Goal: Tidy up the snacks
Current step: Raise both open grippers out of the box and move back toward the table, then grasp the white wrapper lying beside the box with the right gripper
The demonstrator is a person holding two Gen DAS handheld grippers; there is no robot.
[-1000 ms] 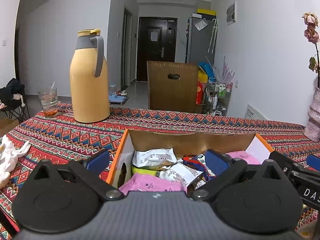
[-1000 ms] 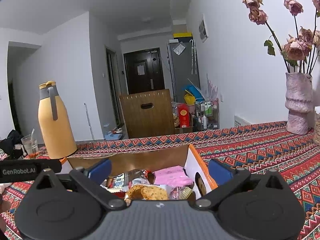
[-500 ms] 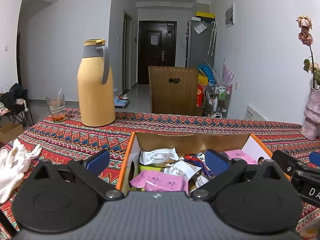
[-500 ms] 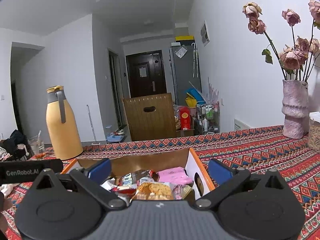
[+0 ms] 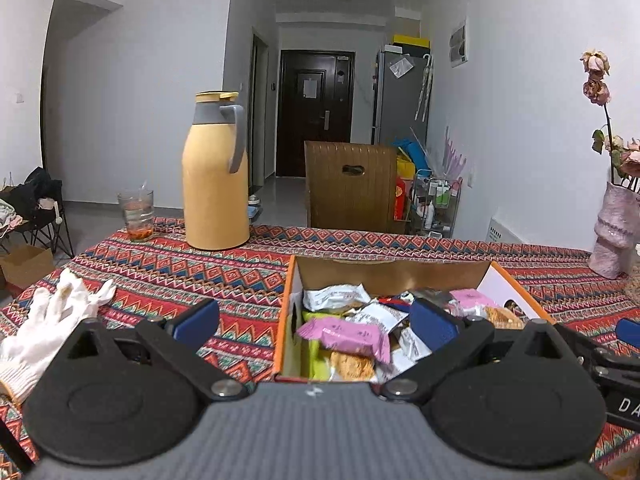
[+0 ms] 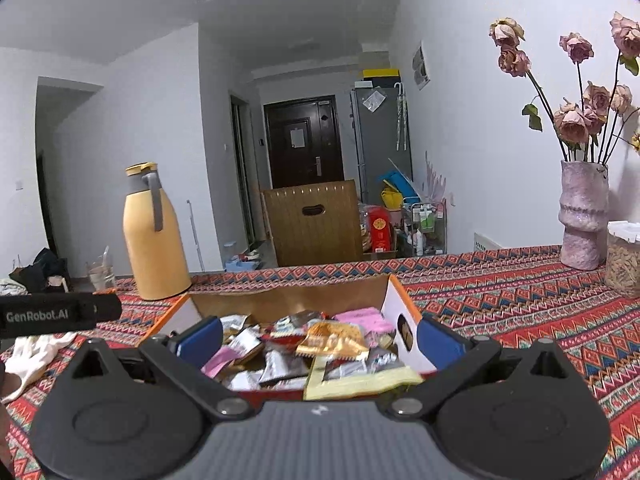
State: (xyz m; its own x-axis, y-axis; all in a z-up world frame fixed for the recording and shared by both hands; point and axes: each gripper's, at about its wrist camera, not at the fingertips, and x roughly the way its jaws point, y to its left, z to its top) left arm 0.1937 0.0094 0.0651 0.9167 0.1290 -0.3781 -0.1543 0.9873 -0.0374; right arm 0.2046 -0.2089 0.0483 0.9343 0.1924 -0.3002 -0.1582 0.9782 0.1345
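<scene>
An orange-edged cardboard box [image 5: 286, 312] full of wrapped snacks sits on the patterned tablecloth; it also shows in the right wrist view [image 6: 404, 300]. A pink packet [image 5: 344, 334] lies on top at its near left, and an orange cracker packet [image 6: 334, 340] near the middle. My left gripper [image 5: 314, 322] is open and empty, straddling the box's left wall from the near side. My right gripper [image 6: 320, 338] is open and empty, straddling the box's right wall.
A tall yellow thermos [image 5: 214, 184] and a glass [image 5: 136, 210] stand at the back left. A white glove [image 5: 48, 328] lies at the left. A pink vase of dried roses [image 6: 582, 216] and a jar [image 6: 624, 256] stand at the right. A wooden chair back [image 5: 350, 186] rises behind the table.
Both grippers have drawn back and risen, so more of the box's inside and the table shows. Both stay open and empty.
</scene>
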